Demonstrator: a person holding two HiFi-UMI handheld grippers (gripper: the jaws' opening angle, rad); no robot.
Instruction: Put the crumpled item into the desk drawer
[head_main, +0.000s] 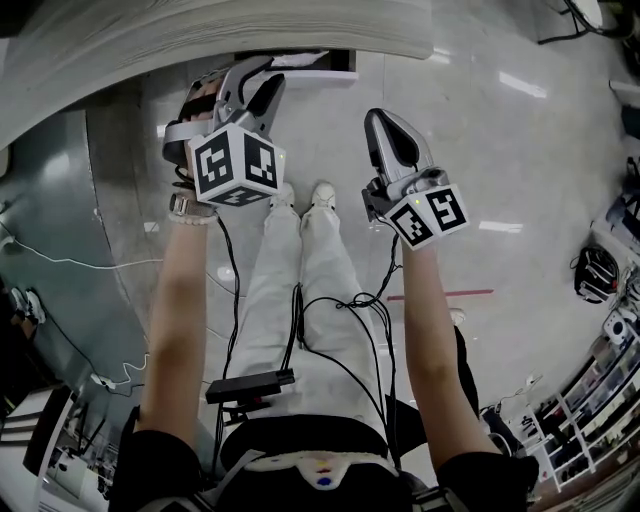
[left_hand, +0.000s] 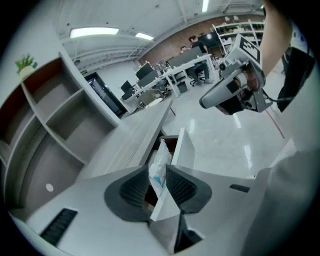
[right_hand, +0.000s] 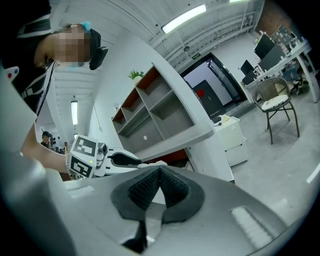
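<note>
The crumpled white item (left_hand: 161, 156), with a bit of blue on it, hangs at the mouth of the open desk drawer (left_hand: 183, 150), between the pads of my left gripper (left_hand: 157, 178). Those jaws stand wide and do not press on it. In the head view the left gripper (head_main: 246, 80) points at the drawer (head_main: 322, 68) under the desk edge (head_main: 200, 40). My right gripper (head_main: 386, 120) hovers to the right of the drawer, shut with nothing in it (right_hand: 159, 171). From the right gripper view the left gripper (right_hand: 116, 160) reaches toward the drawer.
Open shelving (left_hand: 65, 120) rises beside the desk, also seen in the right gripper view (right_hand: 160, 105). A white cabinet (right_hand: 232, 140) and a chair (right_hand: 275, 102) stand further off. Cables (head_main: 340, 330) hang over the person's legs, and a white cord (head_main: 70, 262) trails on the floor.
</note>
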